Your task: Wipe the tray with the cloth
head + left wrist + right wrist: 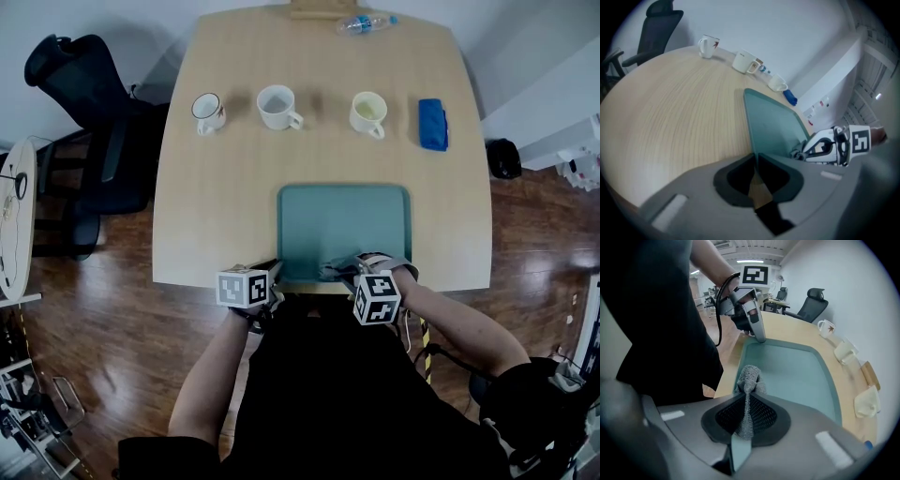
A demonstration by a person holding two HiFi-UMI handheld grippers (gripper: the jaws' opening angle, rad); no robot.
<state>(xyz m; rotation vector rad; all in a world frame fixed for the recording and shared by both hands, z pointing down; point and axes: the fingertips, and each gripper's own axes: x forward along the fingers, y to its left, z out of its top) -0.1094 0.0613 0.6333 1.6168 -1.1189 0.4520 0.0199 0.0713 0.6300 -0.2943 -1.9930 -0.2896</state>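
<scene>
A teal tray [342, 225] lies on the wooden table [216, 211] at its near edge. My left gripper [274, 273] is at the tray's near left corner, and in the left gripper view its jaws are shut on the tray's rim [751, 140]. My right gripper [362, 268] is over the tray's near edge, shut on a grey knitted cloth [749, 380]. The cloth's [336, 270] free end rests on the tray's [797, 376] near part. The right gripper view shows the left gripper [757, 333] at the tray's corner.
Three mugs [208, 112] [278, 107] [368, 113] stand in a row across the far part of the table. A folded blue cloth [432, 124] lies right of them, a plastic bottle [364, 22] at the far edge. A black office chair [84, 103] stands left.
</scene>
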